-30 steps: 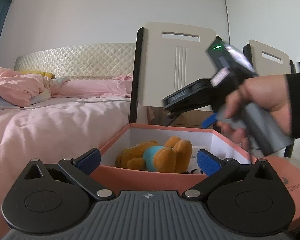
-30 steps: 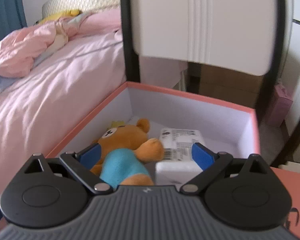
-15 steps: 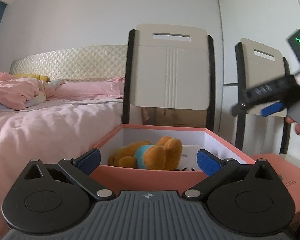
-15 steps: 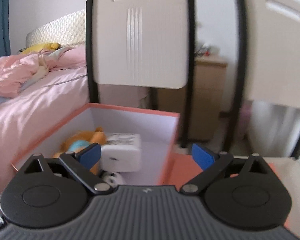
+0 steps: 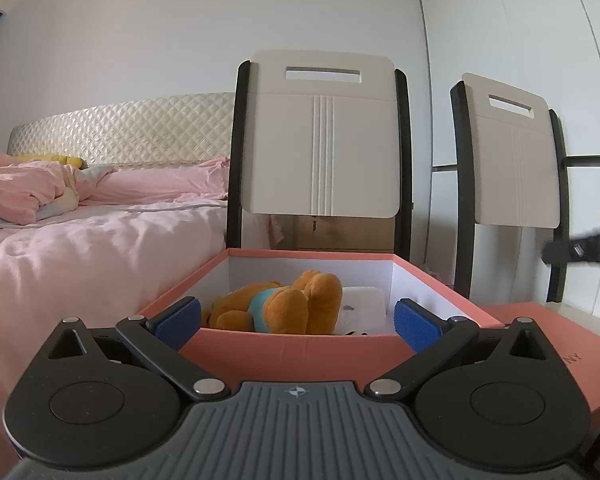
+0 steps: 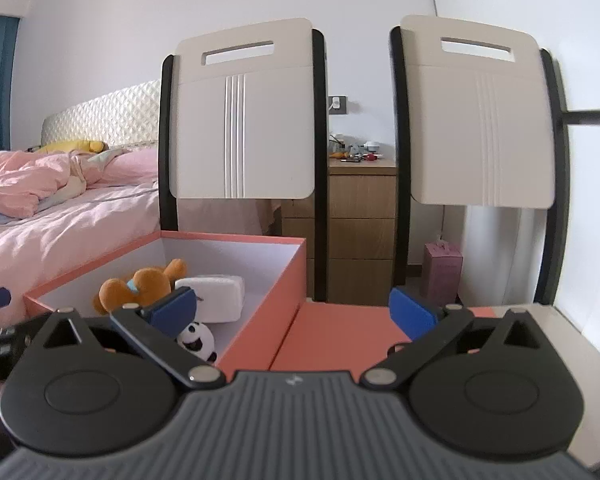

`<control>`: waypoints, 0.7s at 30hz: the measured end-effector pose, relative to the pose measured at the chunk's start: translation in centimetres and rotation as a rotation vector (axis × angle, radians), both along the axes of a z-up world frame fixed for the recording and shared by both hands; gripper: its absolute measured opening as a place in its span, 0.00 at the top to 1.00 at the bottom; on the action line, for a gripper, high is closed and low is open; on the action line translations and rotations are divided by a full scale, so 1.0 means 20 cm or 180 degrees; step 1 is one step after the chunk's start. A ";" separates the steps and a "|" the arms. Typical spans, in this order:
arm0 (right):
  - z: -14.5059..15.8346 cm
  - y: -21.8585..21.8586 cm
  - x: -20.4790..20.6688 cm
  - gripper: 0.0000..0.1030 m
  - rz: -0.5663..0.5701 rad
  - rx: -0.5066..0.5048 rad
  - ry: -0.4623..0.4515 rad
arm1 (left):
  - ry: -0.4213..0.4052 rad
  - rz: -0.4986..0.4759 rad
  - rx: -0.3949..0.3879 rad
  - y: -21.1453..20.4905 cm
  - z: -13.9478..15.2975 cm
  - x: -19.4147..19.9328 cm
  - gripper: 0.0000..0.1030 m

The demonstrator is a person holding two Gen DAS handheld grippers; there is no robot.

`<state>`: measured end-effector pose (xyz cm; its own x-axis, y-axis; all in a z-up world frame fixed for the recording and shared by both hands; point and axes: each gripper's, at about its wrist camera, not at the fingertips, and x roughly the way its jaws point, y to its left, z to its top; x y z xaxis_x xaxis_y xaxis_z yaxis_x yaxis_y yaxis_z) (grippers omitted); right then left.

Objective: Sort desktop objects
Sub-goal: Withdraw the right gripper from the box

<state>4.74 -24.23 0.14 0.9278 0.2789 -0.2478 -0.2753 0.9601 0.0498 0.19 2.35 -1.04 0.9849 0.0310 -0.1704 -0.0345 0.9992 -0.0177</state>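
A pink bed [image 5: 80, 248] lies at left; the open coral box [image 5: 296, 346] on the table holds a plush bear [image 5: 284, 306], white packet [image 6: 216, 298] and panda ball [image 6: 198, 340]. Both the left claw [image 5: 298, 318] and right claw [image 6: 292, 314] are held spread and empty. Judged next: closing with the coral lid [image 6: 340, 332], chairs [image 6: 480, 120] behind.

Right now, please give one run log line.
left claw: open | right claw: open | box: bear, white block, panda ball

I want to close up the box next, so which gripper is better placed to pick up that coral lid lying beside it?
Right, probably. The right gripper is open and empty with the lid directly ahead between its jaws. The left gripper, also open, faces the box, with the lid off to its right side.
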 end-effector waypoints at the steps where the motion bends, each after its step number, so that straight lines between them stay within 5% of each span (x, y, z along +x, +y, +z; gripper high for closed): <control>1: -0.02 -0.02 -0.02 0.00 -0.0010 0.0019 0.0007 | 0.0003 -0.0001 0.0002 0.00 0.00 0.00 0.00; 7: -0.04 -0.14 -0.10 0.00 -0.0160 0.0318 0.0005 | 0.0015 -0.0018 0.0008 -0.01 -0.01 0.01 0.00; 21: -0.05 -0.12 -0.12 0.00 -0.0139 0.0260 0.0065 | 0.0032 -0.0050 0.0015 -0.02 -0.01 0.00 0.00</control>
